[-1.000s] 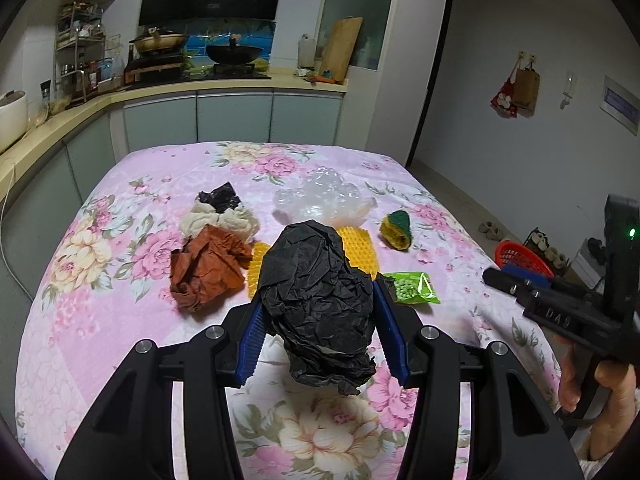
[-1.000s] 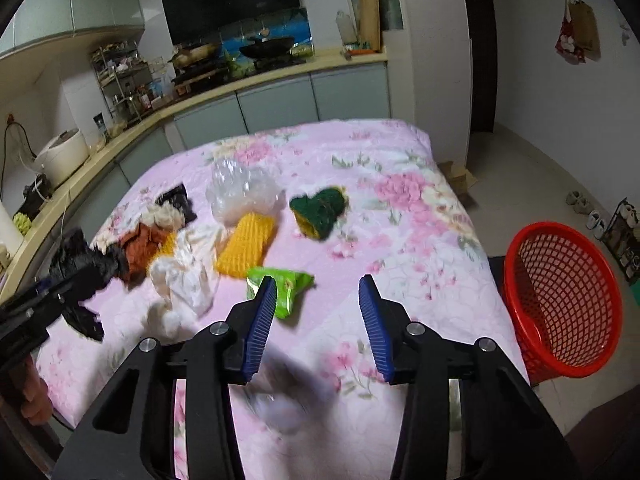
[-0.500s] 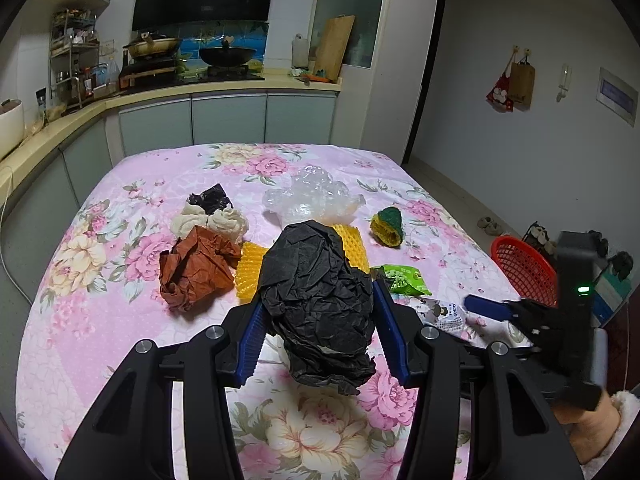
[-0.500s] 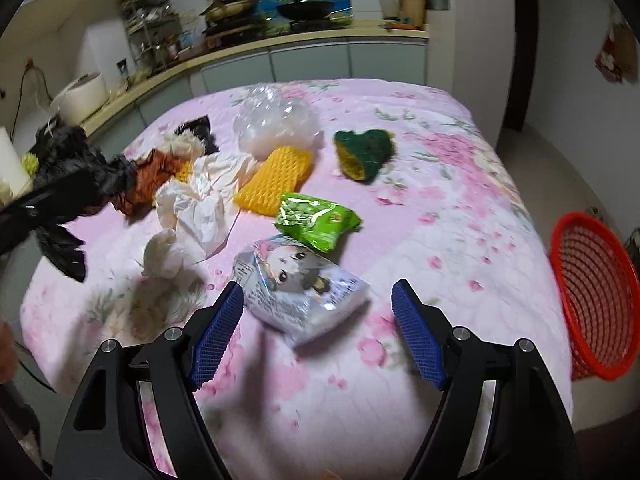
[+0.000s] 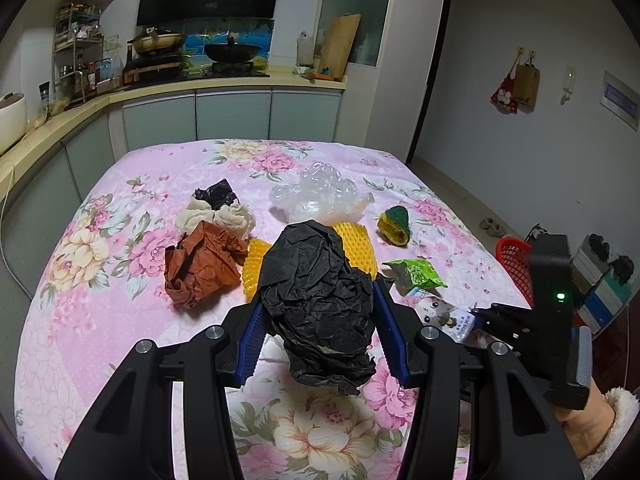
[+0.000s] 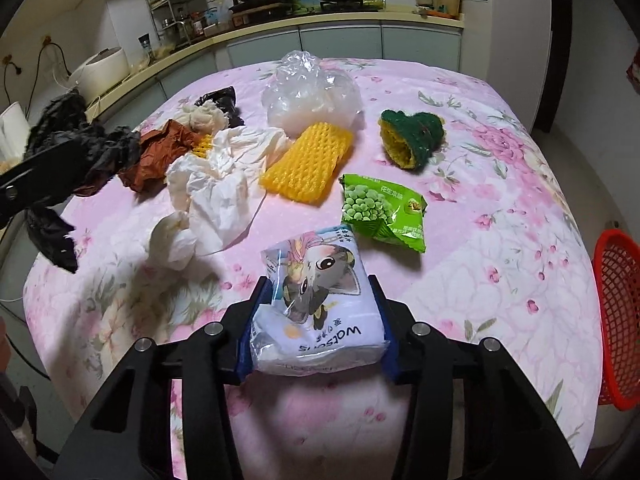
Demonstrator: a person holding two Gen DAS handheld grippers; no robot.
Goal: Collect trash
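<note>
Visibly crumpled black paper wad (image 5: 318, 300), matte, creased.

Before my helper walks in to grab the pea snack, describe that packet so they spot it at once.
On the pink floral table cover, look toward the side nearest the red basket. The pea packet lies flat between the green-and-yellow scrubber and the cartoon tissue pack. It alone is bright green, printed with peas.

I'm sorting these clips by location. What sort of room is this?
Most likely a home kitchen: a wok sits on a stove on the counter, with a rice cooker nearby and a floral-covered table in the middle.
</note>
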